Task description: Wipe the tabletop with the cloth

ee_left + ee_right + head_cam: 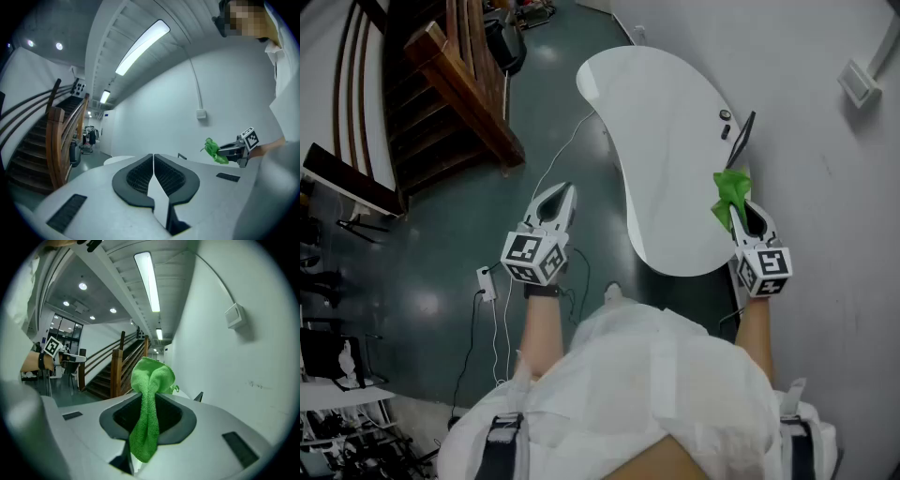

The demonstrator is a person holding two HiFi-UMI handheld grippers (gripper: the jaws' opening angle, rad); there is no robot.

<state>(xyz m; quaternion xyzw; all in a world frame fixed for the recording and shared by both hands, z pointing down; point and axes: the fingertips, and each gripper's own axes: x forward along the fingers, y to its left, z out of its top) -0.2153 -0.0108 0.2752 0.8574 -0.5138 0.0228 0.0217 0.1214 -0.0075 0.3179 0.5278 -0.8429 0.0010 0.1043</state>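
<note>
A green cloth [728, 195] is bunched in my right gripper [741, 214], held over the near right part of the white curved tabletop [666, 141]. In the right gripper view the cloth [149, 404] fills the gap between the jaws and folds over their tip. My left gripper [560, 199] hangs over the dark floor left of the table, jaws pressed together with nothing in them. From the left gripper view [153, 161] the right gripper [234, 149] and its cloth [213, 150] show at the right.
On the far right of the table a dark flat device [741, 139] stands tilted, with a small dark object [725, 115] beside it. A wooden staircase [450, 75] rises at the left. A power strip [487, 283] and white cables lie on the floor. The wall [825, 187] runs close along the table's right side.
</note>
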